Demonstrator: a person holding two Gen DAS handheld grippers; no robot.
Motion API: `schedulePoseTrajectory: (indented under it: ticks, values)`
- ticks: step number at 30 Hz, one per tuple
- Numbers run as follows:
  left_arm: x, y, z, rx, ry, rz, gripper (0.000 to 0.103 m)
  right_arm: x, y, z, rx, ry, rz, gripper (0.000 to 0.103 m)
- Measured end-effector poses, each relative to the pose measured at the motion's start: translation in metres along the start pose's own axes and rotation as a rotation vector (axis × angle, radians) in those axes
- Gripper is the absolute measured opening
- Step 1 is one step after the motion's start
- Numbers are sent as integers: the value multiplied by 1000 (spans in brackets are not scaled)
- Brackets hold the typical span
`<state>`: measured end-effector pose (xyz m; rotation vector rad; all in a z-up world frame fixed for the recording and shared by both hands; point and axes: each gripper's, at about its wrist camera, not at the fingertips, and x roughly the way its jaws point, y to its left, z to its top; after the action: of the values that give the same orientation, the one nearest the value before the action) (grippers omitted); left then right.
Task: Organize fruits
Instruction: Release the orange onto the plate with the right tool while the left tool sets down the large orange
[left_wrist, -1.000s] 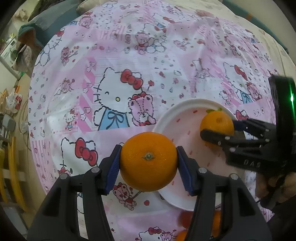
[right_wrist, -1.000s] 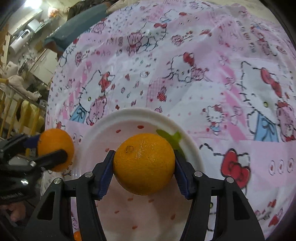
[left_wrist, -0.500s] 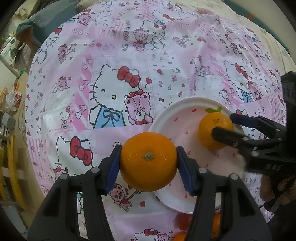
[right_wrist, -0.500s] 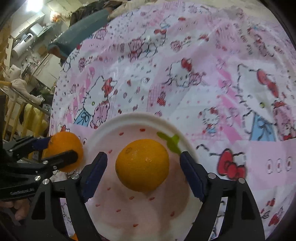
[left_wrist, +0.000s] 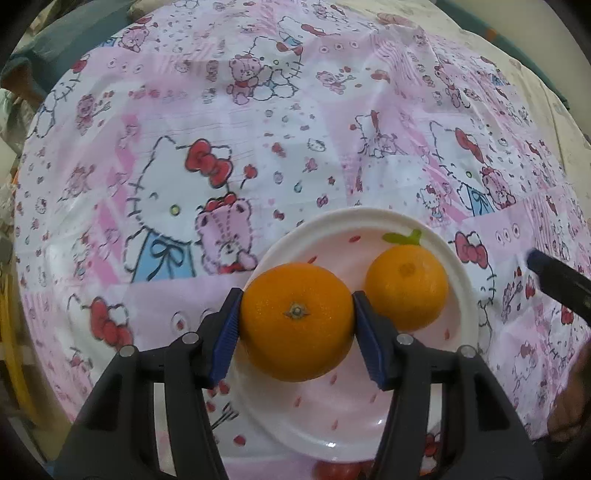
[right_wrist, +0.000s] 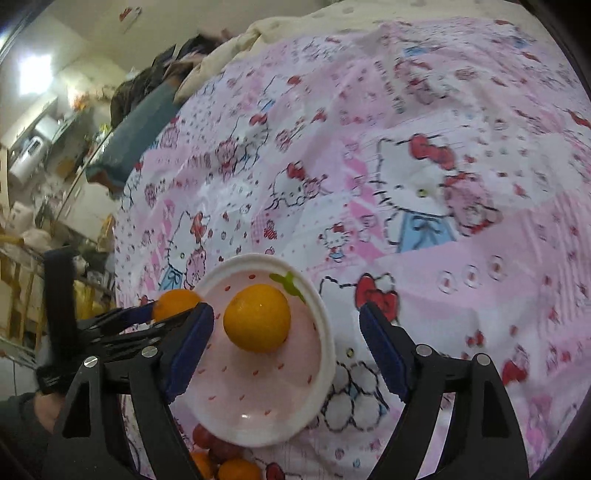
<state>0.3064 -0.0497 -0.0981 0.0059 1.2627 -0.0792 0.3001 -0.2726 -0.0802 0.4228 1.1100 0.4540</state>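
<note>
Between the blue pads of the left gripper (left_wrist: 297, 326) sits an orange (left_wrist: 295, 321), clamped on both sides, stem end facing the cam, held over the near-left part of the white plate (left_wrist: 369, 218). Just right of it a 2nd orange (left_wrist: 406, 288) lies on the plate, close to the far-right rim, w/ a narrow gap between the two fruits. Right gripper (right_wrist: 286, 347) has its jaws wide apart, just been opening, nothing pressed between them; the 2nd orange lies free on the plate ahead of it. Plate's near rim lies close to more fruit (right_wrist: 221, 461) at the cloth's near edge. Beyond the plate the pink cartoon tablecloth (left_wrist: 295, 110) runs bare to its far edge, lots of room on the far side & left.
</note>
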Motion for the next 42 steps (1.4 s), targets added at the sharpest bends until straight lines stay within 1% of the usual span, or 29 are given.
schedulePoseTrajectory:
  ticks: [2, 5, 10, 14, 18, 22, 24, 25, 26, 27, 28, 31, 37, 42]
  values:
    - [5, -2, 4, 0, 4, -15, 54, -13, -6, -3, 36, -20, -4, 85]
    - [12, -6, 7, 16, 10, 5, 55, -27, -14, -7, 79, -52, -10, 86]
    - [18, -5, 7, 10, 28, -10, 57, -35, -22, -11, 129, -79, -11, 86]
    - [22, -7, 5, 4, 47, -10, 57, -35, -22, -9, 112, -78, -8, 86]
    - [22, -8, 4, 14, 45, -1, 58, -37, -19, -9, 103, -83, 2, 86]
    - [23, -7, 5, 13, 44, -8, 59, -39, -15, -8, 86, -90, 2, 86]
    - [22, -7, 5, 13, 36, -10, 67, -41, -15, -8, 93, -97, 7, 86]
    - [21, -8, 6, 13, 26, -18, 76, -42, -16, -8, 96, -100, 9, 86]
    - [20, -9, 6, 16, 18, -15, 89, -42, -16, -7, 97, -102, 9, 86]
    - [17, -8, 6, 17, 7, -4, 93, -42, -16, -7, 96, -103, 9, 86]
    - [14, -8, 6, 16, -6, -4, 94, -42, -15, -7, 96, -103, 9, 86]
    - [13, -11, 6, 34, -5, 3, 94, -42, -14, -7, 90, -102, 11, 86]
    - [-13, -12, 2, 71, -57, 5, 94, -44, -9, -6, 70, -101, 15, 86]
    - [-51, 0, -7, 29, -132, 6, 94, -49, -5, -16, 30, -85, -14, 86]
